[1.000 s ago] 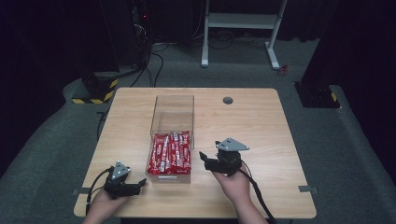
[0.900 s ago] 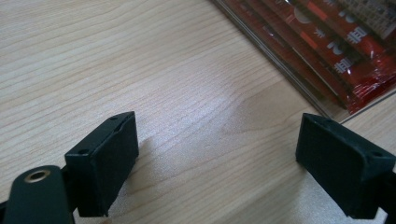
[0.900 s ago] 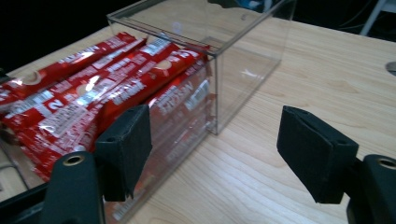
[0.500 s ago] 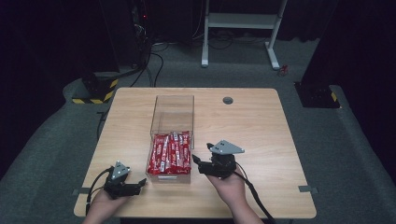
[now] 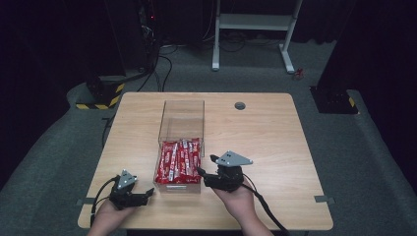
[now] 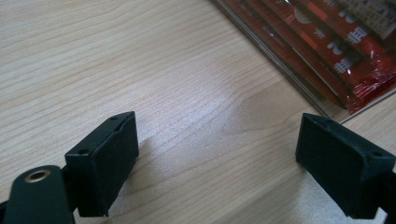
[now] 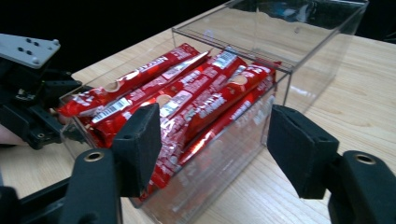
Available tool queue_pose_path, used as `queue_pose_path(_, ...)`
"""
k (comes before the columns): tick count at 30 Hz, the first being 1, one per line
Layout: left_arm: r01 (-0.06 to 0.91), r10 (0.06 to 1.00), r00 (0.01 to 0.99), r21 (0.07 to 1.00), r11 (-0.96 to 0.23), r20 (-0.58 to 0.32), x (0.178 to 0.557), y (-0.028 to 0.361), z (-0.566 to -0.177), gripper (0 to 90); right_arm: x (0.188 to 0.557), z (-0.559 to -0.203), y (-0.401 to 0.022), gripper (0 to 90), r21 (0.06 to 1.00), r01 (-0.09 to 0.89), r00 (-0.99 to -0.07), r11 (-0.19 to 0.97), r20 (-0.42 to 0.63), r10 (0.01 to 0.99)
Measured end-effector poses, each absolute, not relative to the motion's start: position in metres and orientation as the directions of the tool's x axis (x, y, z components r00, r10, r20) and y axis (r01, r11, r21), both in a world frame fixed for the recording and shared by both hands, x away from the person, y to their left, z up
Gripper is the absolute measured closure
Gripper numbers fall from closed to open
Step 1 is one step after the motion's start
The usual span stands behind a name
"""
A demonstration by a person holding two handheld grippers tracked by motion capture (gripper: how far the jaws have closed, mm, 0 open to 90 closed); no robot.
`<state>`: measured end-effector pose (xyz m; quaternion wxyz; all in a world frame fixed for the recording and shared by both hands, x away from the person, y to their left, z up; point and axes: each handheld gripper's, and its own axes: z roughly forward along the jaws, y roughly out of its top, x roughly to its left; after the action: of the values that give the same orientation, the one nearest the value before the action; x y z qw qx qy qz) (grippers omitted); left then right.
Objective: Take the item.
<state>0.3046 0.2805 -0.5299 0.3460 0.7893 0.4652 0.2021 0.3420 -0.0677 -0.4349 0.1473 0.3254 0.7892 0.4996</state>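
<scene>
- Pale wood bench (image 5: 275,142) stands on grey carpet in a dark room, with little on it beyond one clear box, its load and a small round dark fitting (image 5: 240,105) toward the far edge.
- Nearest, at the lower left of the high view, the left tool (image 5: 145,195) rests low on the bench with its jaws wide apart and nothing between them; in the left gripper view bare wood lies between its pads (image 6: 105,158), and the box corner sits at the upper right.
- Just right of centre in the high view, the right tool (image 5: 205,166) points at the near right side of the box; its jaws have just been closing, stand at a middling gap and grip nothing.
- In the right gripper view the red candy bars (image 7: 187,100) lie between the jaws in line of sight but beyond them, untouched.
- Clear plastic box (image 5: 181,115) sits mid-bench: the bars (image 5: 179,160) fill its near half in a packed row, and the far half is bare.
- By the look of it, the work is at its reach stage: no bar is gripped or lifted yet, so the grasp and whatever follows are all left.
</scene>
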Motion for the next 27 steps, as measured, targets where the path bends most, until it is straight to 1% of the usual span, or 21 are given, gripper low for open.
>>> queue_pose_path(1,0.595,0.874,0.486,0.734,-0.328,-0.003,0.305,0.280,-0.530,13.4,0.340,-0.435,-0.065,39.0,0.887,0.360,-0.749,0.291,0.088,0.657)
queue_pose_path(6,0.594,0.874,0.485,0.734,-0.328,-0.003,0.305,0.280,-0.530,13.5,0.339,-0.437,-0.059,41.6,0.884,0.355,-0.759,0.305,0.081,0.646)
queue_pose_path(8,0.593,0.874,0.487,0.735,-0.330,0.000,0.305,0.281,-0.530,13.5,0.339,-0.437,-0.058,44.4,0.883,0.355,-0.762,0.309,0.081,0.643)
queue_pose_path(12,0.592,0.872,0.489,0.734,-0.333,0.001,0.306,0.281,-0.530,13.6,0.338,-0.437,-0.056,46.3,0.884,0.352,-0.763,0.308,0.080,0.641)
queue_pose_path(16,0.592,0.874,0.486,0.735,-0.330,0.001,0.306,0.281,-0.530,13.5,0.338,-0.438,-0.056,50.2,0.887,0.350,-0.764,0.300,0.085,0.639)
queue_pose_path(18,0.592,0.874,0.486,0.735,-0.330,0.001,0.306,0.281,-0.530,13.6,0.337,-0.439,-0.056,54.6,0.887,0.350,-0.768,0.301,0.088,0.634)
queue_pose_path(19,0.593,0.874,0.487,0.735,-0.330,0.000,0.306,0.281,-0.530,13.6,0.337,-0.439,-0.056,54.6,0.887,0.350,-0.768,0.301,0.088,0.634)
queue_pose_path(21,0.593,0.874,0.485,0.735,-0.329,0.000,0.306,0.281,-0.530,13.7,0.338,-0.440,-0.056,58.1,0.890,0.353,-0.764,0.290,0.095,0.639)
queue_pose_path(23,0.592,0.876,0.483,0.735,-0.330,0.005,0.306,0.281,-0.530,13.8,0.339,-0.441,-0.056,58.6,0.889,0.354,-0.765,0.291,0.096,0.637)
queue_pose_path(24,0.592,0.876,0.482,0.735,-0.330,0.004,0.306,0.281,-0.530,13.8,0.339,-0.441,-0.055,61.3,0.887,0.359,-0.762,0.290,0.099,0.640)
queue_pose_path(25,0.592,0.876,0.483,0.735,-0.330,0.005,0.306,0.281,-0.530,13.8,0.339,-0.441,-0.055,61.3,0.887,0.359,-0.762,0.290,0.099,0.640)
queue_pose_path(27,0.592,0.876,0.483,0.734,-0.332,0.007,0.305,0.281,-0.530,13.9,0.339,-0.443,-0.053,64.8,0.887,0.359,-0.766,0.290,0.103,0.635)
